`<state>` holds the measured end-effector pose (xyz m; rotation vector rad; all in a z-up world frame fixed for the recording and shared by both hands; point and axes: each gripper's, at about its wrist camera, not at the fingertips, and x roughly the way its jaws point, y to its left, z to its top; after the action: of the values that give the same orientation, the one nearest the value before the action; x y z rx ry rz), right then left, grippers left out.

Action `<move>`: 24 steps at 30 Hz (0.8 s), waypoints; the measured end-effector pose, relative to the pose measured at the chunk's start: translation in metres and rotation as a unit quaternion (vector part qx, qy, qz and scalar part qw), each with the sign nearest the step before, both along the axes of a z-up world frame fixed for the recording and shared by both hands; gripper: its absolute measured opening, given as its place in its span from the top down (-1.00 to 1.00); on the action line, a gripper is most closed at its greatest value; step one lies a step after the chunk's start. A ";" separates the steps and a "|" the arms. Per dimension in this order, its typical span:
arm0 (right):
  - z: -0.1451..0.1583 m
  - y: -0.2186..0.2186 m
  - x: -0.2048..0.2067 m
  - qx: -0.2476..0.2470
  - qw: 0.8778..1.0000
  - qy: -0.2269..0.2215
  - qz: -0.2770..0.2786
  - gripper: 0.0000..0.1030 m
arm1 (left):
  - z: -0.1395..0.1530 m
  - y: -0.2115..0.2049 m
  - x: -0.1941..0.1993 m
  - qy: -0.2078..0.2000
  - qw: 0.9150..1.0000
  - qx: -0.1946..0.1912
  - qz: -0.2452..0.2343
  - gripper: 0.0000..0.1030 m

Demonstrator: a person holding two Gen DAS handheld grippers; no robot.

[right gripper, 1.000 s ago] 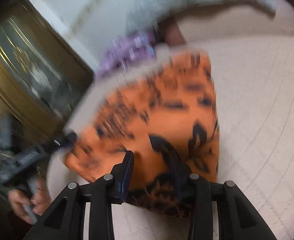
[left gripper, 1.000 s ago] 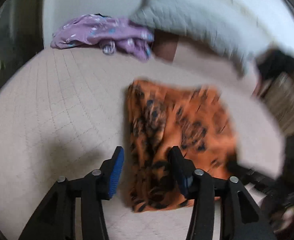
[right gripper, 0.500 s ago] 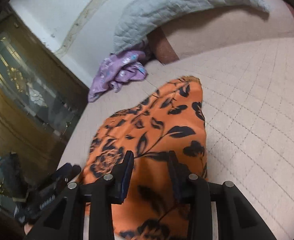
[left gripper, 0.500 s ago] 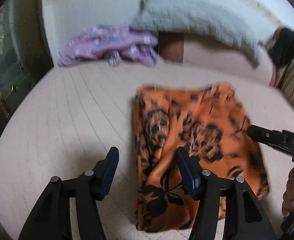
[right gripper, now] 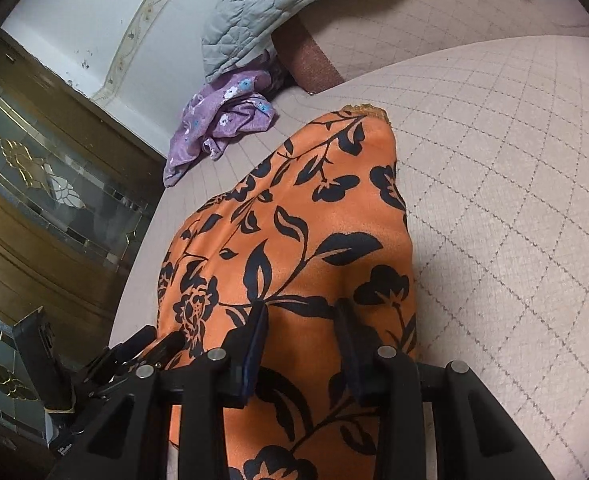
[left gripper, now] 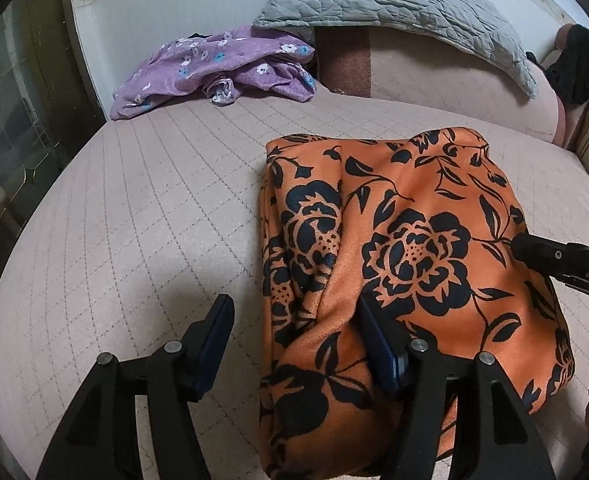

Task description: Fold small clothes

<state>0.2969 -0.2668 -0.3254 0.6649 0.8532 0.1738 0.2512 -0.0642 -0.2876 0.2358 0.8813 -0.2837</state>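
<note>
left gripper (left gripper: 294, 344) jaws opening, wider than before, off the now flatter orange garment (left gripper: 406, 248)

Each hand-held gripper, left (left gripper: 292, 344) and right (right gripper: 300, 342), has matte black angular arms, round silver screws and dark blue pads (left gripper: 214, 344) on its fingers.

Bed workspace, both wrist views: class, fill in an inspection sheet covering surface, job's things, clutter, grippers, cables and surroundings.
Surface: quilted beige bed cover, flat.
Job's things: orange flowered garment lying folded on the cover.
Clutter: crumpled purple flowered garment at the far edge; grey quilted pillow behind it.
Grippers: left hand-held gripper opening, straddling the orange garment's left edge; right hand-held gripper over the garment, grip cannot be told.
Cables: nothing seen.
Surroundings: white wall; wooden glazed door.
</note>
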 end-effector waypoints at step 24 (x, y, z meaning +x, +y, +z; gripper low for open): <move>0.009 0.038 -0.023 -0.037 0.997 0.038 0.063 0.24 | -0.003 0.008 0.002 -0.004 1.000 0.003 0.011 -0.55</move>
<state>0.2739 -0.2286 -0.3160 0.5524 0.9713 0.2306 0.2533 -0.0565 -0.2904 0.2319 0.8771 -0.2599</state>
